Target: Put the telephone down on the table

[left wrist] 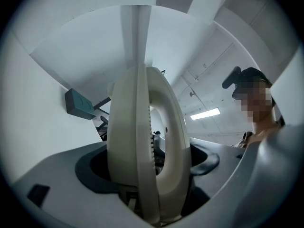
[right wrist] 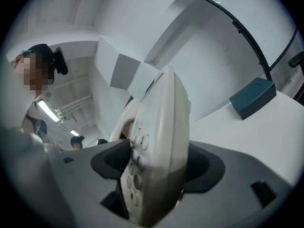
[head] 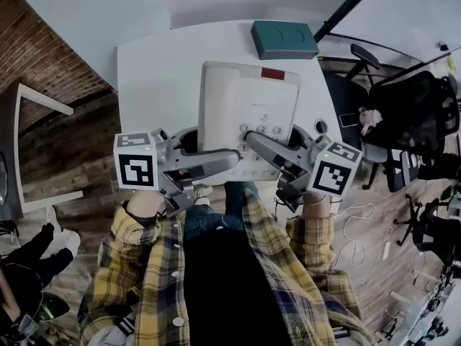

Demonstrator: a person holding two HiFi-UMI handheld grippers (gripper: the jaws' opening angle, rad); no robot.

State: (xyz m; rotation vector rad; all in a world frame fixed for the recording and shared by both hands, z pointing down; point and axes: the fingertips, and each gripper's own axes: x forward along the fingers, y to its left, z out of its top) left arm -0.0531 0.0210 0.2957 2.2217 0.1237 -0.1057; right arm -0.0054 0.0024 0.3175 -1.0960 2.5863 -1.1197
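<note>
A cream desk telephone (head: 245, 114) with a red strip at its far end and keys near me hangs over the front part of the white table (head: 158, 78). Both grippers hold its near end. My left gripper (head: 216, 163) is shut on the near left edge, my right gripper (head: 268, 148) on the near right edge by the keys. In the left gripper view the telephone (left wrist: 142, 146) stands edge-on between the jaws of the left gripper (left wrist: 142, 194). The right gripper view shows its keypad side (right wrist: 156, 151) clamped in the right gripper (right wrist: 152, 194). I cannot tell whether it touches the table.
A teal box (head: 283, 39) lies at the table's far edge, beyond the telephone. Black office chairs (head: 414, 114) stand to the right, with cables (head: 356, 247) on the wooden floor. A brick wall and a white frame (head: 39, 99) are on the left.
</note>
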